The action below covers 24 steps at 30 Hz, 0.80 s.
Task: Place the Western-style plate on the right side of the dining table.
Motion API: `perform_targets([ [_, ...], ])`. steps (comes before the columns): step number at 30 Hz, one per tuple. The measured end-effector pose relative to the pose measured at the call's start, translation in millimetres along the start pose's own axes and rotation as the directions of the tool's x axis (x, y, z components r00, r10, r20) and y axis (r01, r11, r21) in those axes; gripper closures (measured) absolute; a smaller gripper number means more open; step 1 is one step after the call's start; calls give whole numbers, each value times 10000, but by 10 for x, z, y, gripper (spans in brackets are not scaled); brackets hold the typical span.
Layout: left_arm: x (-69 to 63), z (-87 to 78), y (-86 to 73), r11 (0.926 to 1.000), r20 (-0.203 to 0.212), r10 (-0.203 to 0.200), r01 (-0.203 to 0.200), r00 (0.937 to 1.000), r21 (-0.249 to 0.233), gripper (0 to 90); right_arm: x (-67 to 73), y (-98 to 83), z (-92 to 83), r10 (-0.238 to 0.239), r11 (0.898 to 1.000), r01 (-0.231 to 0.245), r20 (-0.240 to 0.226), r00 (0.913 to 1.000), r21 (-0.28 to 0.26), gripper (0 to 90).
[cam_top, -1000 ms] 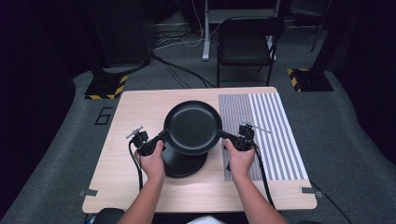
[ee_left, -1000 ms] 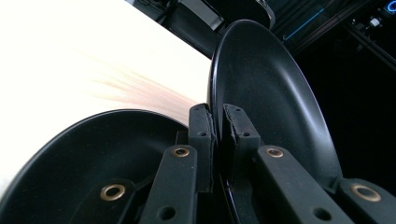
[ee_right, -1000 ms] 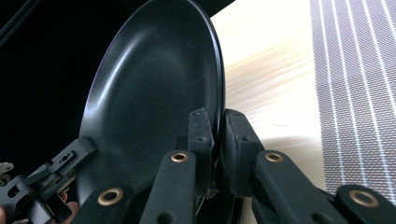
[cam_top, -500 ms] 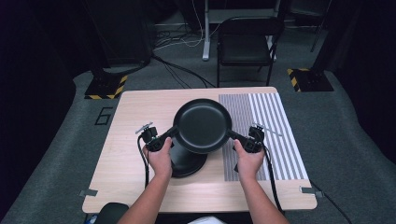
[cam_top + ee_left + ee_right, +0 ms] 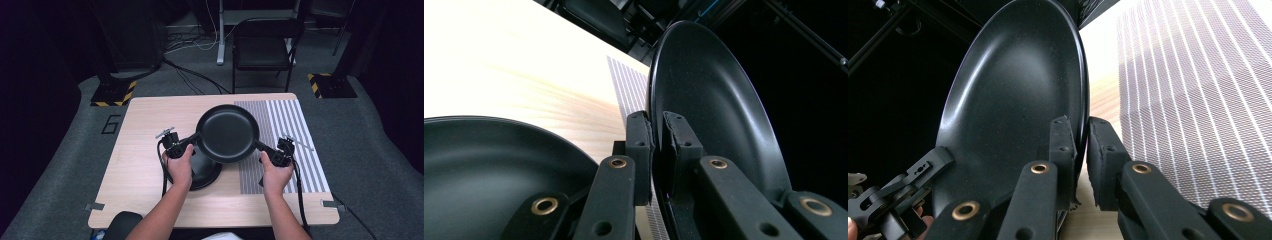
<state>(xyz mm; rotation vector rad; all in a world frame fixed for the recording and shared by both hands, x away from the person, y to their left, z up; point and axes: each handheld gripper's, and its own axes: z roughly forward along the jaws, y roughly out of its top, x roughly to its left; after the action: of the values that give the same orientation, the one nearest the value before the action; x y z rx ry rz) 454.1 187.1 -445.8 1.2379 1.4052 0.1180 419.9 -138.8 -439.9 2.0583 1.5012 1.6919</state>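
Here, the left gripper (image 5: 192, 139) pinched the rim of a black plate (image 5: 228, 133) at its nine o'clock edge, holding it lifted above the tabletop (image 5: 140, 125). Beneath its seven o'clock side lay a second black dish (image 5: 206, 172), while the right gripper (image 5: 260, 146) clamped the plate's rim at four o'clock over the striped mat (image 5: 290, 125).

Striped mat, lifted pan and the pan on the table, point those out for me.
Striped mat (image 5: 295, 125): high view, bare far part right of the lifted pan.
Lifted pan (image 5: 227, 132): high view, middle of its inside.
Lower pan (image 5: 489, 170): left gripper view, its dark inside at lower left.
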Motion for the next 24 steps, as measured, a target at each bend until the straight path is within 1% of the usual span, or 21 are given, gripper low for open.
perform_targets([
  [2, -32, 47, -12, 10000, 72, -60, 60, 10000, 25, 826, -34, 18, -38, 48, 10000, -48, 16, 10000, -81, 816],
  [4, -37, 64, -16, 9999, 115, -83, 82, 9999, 70, 827, -39, 24, -47, 41, 9999, -40, 88, 10000, -114, 816],
  [6, -51, 91, -26, 9998, 180, -131, 128, 9998, 129, 826, -55, 39, -92, 107, 9998, -105, 136, 9998, -184, 816],
  [9, -94, 149, -46, 9998, 330, -92, 86, 9994, 185, 826, -84, 58, -131, 90, 9995, -84, 209, 9997, -302, 817],
  [14, -143, 204, -54, 9996, 441, -41, 29, 9990, 269, 826, -126, 84, -187, 130, 9989, -118, 266, 9996, -451, 816],
  [15, -157, 221, -58, 9996, 456, -11, -2, 9990, 288, 826, -139, 94, -214, 207, 9986, -191, 310, 9993, -488, 816],
  [18, -188, 263, -62, 9992, 546, 34, -57, 9985, 407, 826, -162, 106, -238, 160, 9984, -141, 337, 9993, -550, 816],
  [21, -242, 323, -85, 9987, 606, 38, -69, 9982, 509, 826, -208, 117, -290, 262, 9973, -233, 405, 9988, -692, 816],
  [24, -259, 352, -98, 9983, 677, 57, -96, 9977, 572, 826, -238, 125, -317, 302, 9971, -271, 436, 9986, -705, 815],
])
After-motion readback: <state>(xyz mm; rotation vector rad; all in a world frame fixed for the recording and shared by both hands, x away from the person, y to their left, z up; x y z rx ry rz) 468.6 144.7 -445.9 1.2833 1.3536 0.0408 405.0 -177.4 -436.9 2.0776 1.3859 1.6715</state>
